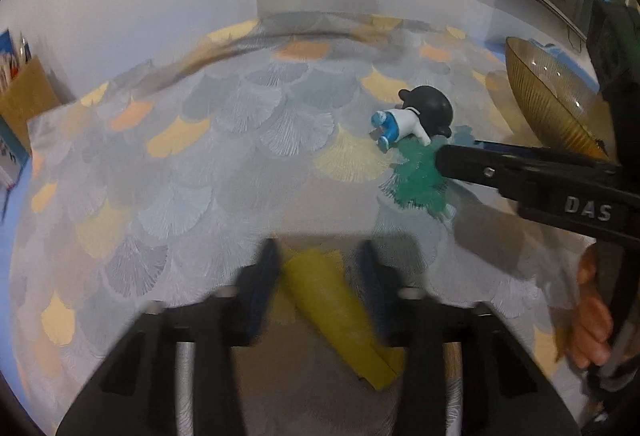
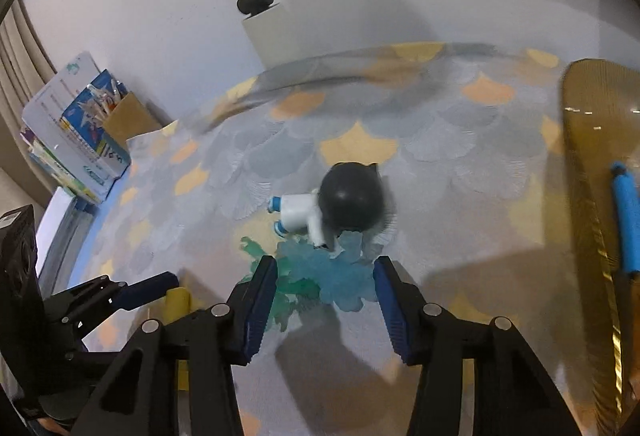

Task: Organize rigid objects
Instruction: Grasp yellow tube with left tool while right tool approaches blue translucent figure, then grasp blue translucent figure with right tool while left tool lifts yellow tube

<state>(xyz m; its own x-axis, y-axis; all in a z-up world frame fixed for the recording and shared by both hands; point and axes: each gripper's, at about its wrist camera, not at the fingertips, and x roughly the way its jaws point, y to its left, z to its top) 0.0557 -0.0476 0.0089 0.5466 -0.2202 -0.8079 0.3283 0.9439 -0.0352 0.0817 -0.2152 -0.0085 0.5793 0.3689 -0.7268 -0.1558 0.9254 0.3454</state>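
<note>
The table is covered by a cloth (image 1: 208, 164) printed with grey, blue and yellow fan shapes. At its right edge sits an amber ribbed glass bowl (image 2: 592, 164) with a blue cylinder (image 2: 626, 220) already lying inside it, so the bowl looks like the place where things are being gathered.

The right gripper (image 2: 326, 276) is spread wide and holds nothing. Straight ahead of it, between and just past its blue pads (image 2: 260, 300), lies a translucent blue-green plastic leaf cluster (image 2: 320, 276), flat on the cloth. Touching the cluster's far side is a small toy figure (image 2: 332, 208) with a round black head, white body and blue feet, lying on its side with its long axis running left to right across the gripper's line of approach. This gripper is clearly the nearer one to both pieces.

The left gripper (image 1: 320, 276) is also open, and a yellow cylinder (image 1: 336, 316) lies on the cloth between its fingers, slanting from upper left to lower right; the fingers do not appear to have closed on it, though blur makes contact hard to judge.
</note>
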